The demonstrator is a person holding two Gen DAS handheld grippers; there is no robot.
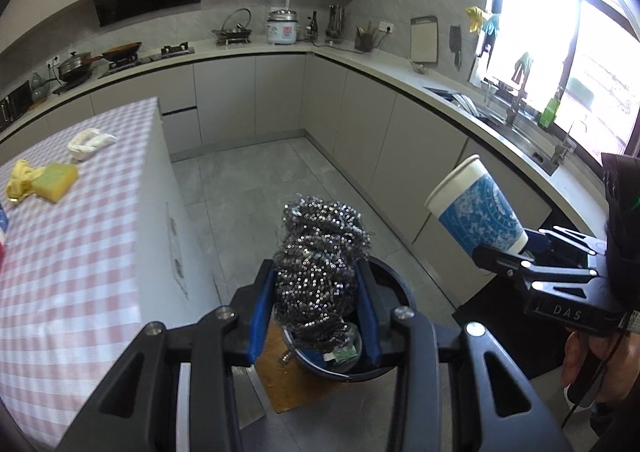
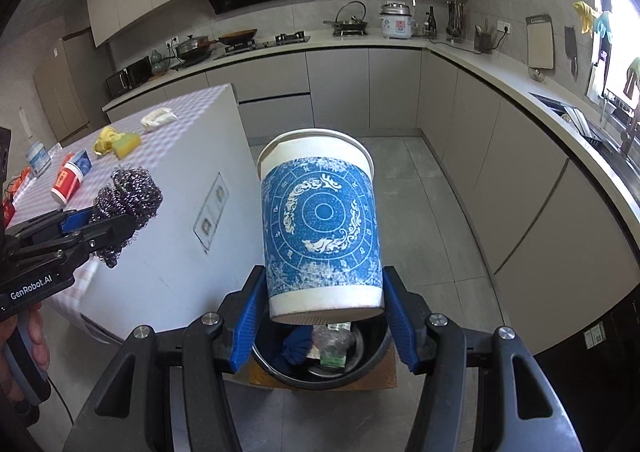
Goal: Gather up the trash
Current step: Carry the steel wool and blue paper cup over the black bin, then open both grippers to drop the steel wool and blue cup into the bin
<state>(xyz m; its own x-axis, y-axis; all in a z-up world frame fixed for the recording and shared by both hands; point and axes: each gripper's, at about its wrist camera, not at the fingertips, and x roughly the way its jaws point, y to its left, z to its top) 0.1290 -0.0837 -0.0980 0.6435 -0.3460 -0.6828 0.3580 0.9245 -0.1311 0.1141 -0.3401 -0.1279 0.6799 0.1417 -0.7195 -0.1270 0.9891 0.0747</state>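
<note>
The checked table (image 1: 80, 236) stands to the left of both tongs, its white side panel facing them. On its top, well apart from the tongs, lie a yellow sponge (image 1: 56, 181), a yellow cloth (image 1: 20, 178) touching it, and a white crumpled wrapper (image 1: 89, 143) beyond.

Directly below both tongs sits the dark round bin (image 2: 320, 362) on a brown board (image 1: 286, 372); blue cloth and green-printed scraps lie inside it.

The right gripper (image 2: 322, 316) has its blue pads pressed against the lower sides of a blue-patterned paper cup (image 2: 318, 228), held over the bin with the open mouth tilted away from the camera.

The left gripper (image 1: 316, 304), just left of the right one, is closed around a steel wool scourer (image 1: 320, 264), which bulges above the fingers and hangs over the bin.
</note>
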